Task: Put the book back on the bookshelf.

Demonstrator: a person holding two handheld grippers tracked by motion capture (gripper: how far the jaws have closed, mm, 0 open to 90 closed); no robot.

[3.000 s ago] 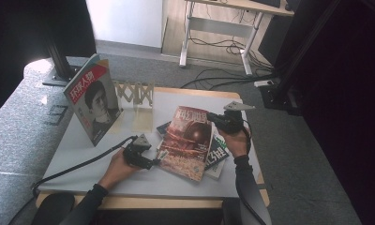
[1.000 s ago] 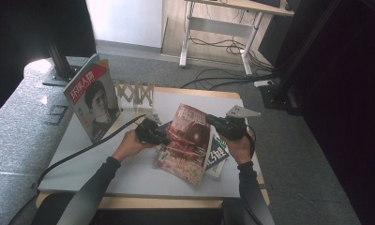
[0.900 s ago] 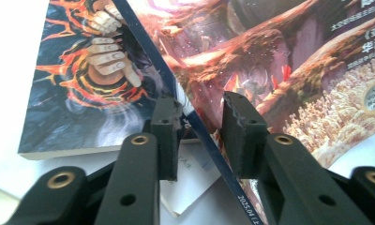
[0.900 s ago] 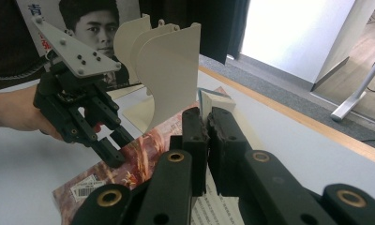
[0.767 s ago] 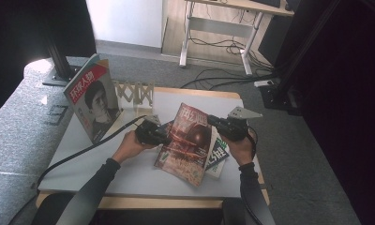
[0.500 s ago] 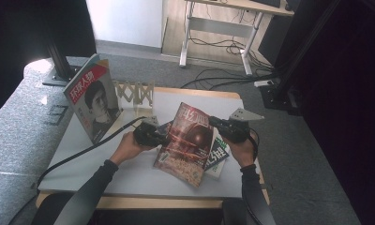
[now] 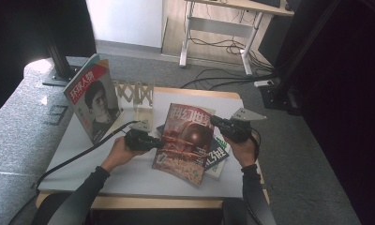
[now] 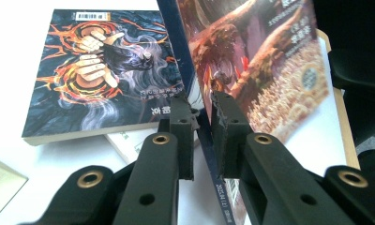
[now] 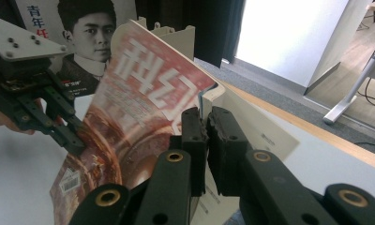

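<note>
Red magazine (image 7: 185, 140) with big white cover characters, lifted and tilted off the table (image 7: 129, 173). Left gripper (image 7: 158, 143) jaws just closing on its spine edge; right gripper (image 7: 214, 121) pinches the opposite edge.

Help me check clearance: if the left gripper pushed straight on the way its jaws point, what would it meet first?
The left gripper already has the red magazine, its edge between the jaws. Beyond that, probably the dark fantasy-cover book flat on the table, though depth is hard to judge.
</note>
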